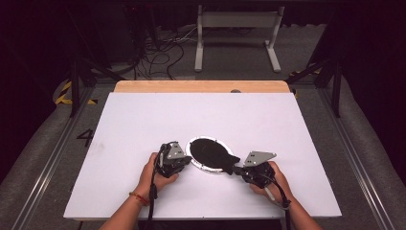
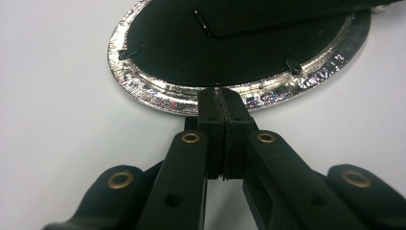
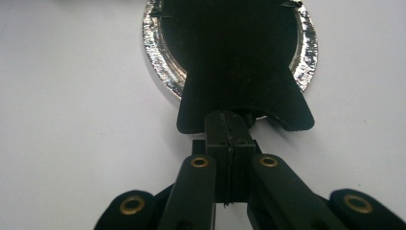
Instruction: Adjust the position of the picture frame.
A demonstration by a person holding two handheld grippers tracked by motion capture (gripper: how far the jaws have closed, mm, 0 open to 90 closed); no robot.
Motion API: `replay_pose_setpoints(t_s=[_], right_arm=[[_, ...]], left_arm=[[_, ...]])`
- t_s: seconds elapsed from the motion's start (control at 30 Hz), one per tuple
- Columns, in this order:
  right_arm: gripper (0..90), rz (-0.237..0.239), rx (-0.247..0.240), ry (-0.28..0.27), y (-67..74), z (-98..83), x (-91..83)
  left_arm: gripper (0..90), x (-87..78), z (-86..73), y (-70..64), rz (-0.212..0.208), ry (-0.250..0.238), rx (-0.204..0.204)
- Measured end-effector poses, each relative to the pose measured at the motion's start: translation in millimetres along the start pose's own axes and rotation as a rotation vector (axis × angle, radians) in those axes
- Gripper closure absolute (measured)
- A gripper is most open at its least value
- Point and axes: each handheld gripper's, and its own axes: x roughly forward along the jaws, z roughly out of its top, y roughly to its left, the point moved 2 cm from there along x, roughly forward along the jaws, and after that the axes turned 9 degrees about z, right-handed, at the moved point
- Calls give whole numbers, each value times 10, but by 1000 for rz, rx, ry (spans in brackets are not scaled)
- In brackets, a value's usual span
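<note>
An oval picture frame (image 1: 198, 166) lies face down on the white table (image 1: 143, 115), its black back (image 1: 208, 151) up and a shiny silver rim (image 2: 153, 93) around it. A black flared prop stand (image 3: 239, 72) reaches out over the rim toward my right gripper (image 1: 238, 168). That right gripper (image 3: 231, 117) is shut, its tips meeting the stand's wide end; I cannot tell if they pinch it. On the frame's left side my left gripper (image 1: 187, 155) is shut, tips (image 2: 221, 93) touching the silver rim, nothing between the jaws.
A wooden strip (image 1: 201, 86) runs along the table's far edge. Beyond it stand a white metal leg frame (image 1: 237, 33) and loose cables (image 1: 158, 52) on the floor. Both forearms come in at the near edge.
</note>
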Motion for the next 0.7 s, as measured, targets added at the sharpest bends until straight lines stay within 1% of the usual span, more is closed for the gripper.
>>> replay_pose_setpoints(t_s=[0.17, 0.23, 0.27, 0.3, 0.33, 0.37, 0.4, 0.43, 0.47, 0.5, 0.53, 0.57, 0.6, 0.63, 0.67, 0.7], right_arm=[[900, 2, -8, 3, 23, 11, 11], [900, 7, -19, 9, 9, 28, -2], [900, 13, -17, 3, 6, 41, -15], [900, 8, -20, 0, 4, 55, -31], [900, -10, -29, 2, -1, 72, -59], [900, -25, -31, -2, -14, 79, -85], [900, -25, -31, -2, -14, 79, -85], [900, -60, -17, -25, -73, 74, -131], [900, -60, -17, -25, -73, 74, -131], [900, -95, 8, -44, -144, 55, -158], [900, -95, 8, -44, -144, 55, -158], [900, -118, 12, -48, -171, 48, -161], [900, -139, 30, -54, -216, 33, -158], [900, -151, 48, -54, -271, 13, -133], [900, -151, 48, -54, -271, 13, -133], [900, -164, 55, -49, -296, 3, -115]], left_arm=[[891, 3, 2, 13, 6, -1, 4], [895, -6, 3, 3, 2, 5, 6], [895, -11, 4, -3, -1, 6, 6], [897, -21, 6, -8, -7, 6, 11], [899, -31, 6, -20, -14, 4, 7], [899, -42, 10, -22, -16, 0, 13], [899, -42, 10, -22, -16, 0, 13], [899, -58, 15, -51, -27, -3, 12], [899, -58, 15, -51, -27, -3, 12], [899, -72, 24, -80, -43, -5, 19], [899, -72, 24, -80, -43, -5, 19], [899, -77, 31, -105, -53, -7, 23], [899, -79, 34, -128, -63, -2, 34], [898, -70, 39, -170, -73, 5, 53], [898, -70, 39, -170, -73, 5, 53], [898, -57, 42, -196, -86, 6, 59]])
